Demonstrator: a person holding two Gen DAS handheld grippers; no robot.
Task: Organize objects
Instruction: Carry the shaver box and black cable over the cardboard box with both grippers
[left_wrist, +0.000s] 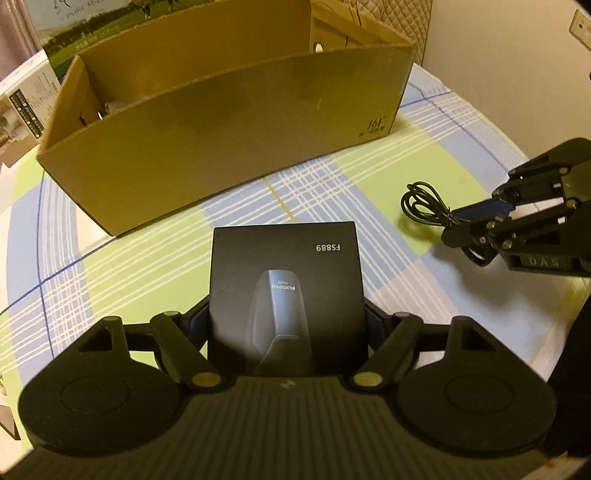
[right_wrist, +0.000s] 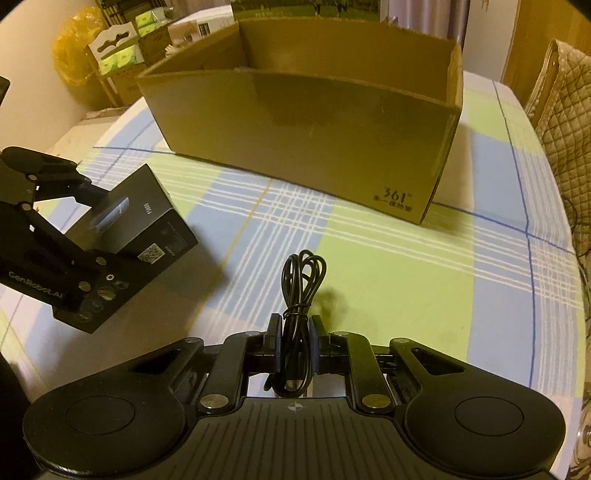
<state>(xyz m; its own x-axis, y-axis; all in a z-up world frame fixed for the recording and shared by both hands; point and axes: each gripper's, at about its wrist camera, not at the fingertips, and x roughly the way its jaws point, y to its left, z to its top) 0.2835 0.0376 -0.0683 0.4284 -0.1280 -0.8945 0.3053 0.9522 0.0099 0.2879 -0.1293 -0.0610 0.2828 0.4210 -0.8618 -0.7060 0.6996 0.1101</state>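
The left gripper (left_wrist: 288, 325) clamps a black rectangular product carton (left_wrist: 286, 273) at lower centre; the right gripper (right_wrist: 295, 347) pinches a coiled black cable (right_wrist: 301, 280). Both seem mid-carry, next needing a lift over the brown cardboard box (right_wrist: 314, 136) above.

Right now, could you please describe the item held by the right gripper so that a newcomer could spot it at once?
Start at the large open brown cardboard box on the checked blue-and-green tablecloth. In front of it, the right gripper pinches a thin black cable coiled into a bundle. Unlike the flat black FS889 product box in the left gripper, it is looped and wiry.
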